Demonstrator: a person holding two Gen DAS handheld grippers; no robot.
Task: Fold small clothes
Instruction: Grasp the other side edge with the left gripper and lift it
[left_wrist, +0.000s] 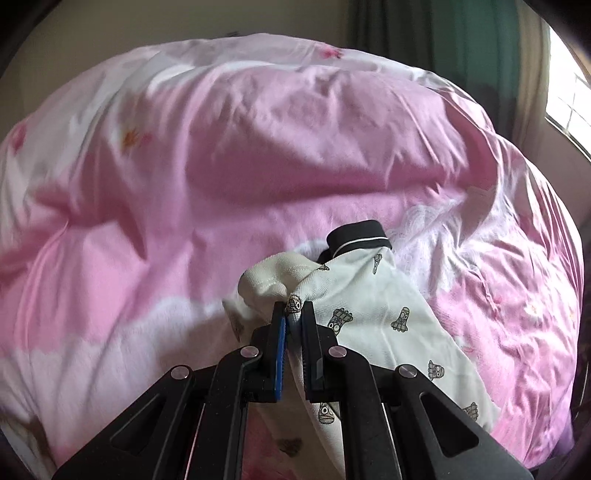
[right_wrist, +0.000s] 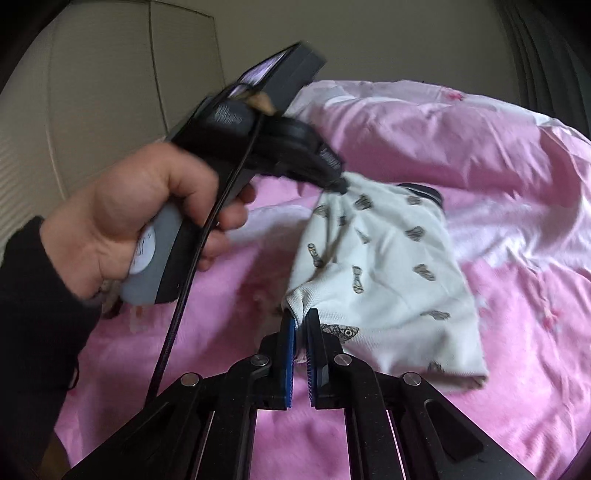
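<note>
A small white shirt with grey cartoon prints and a dark collar hangs above a pink bed. My left gripper is shut on a bunched edge of the shirt. In the right wrist view the same shirt is stretched between both grippers. My right gripper is shut on its lower hem. The left gripper, held by a hand, pinches the shirt's upper corner. The dark collar lies at the far side.
A rumpled pink and white quilt covers the bed under the shirt and shows in the right wrist view. A window and green curtain stand at the far right. A beige wardrobe stands to the left.
</note>
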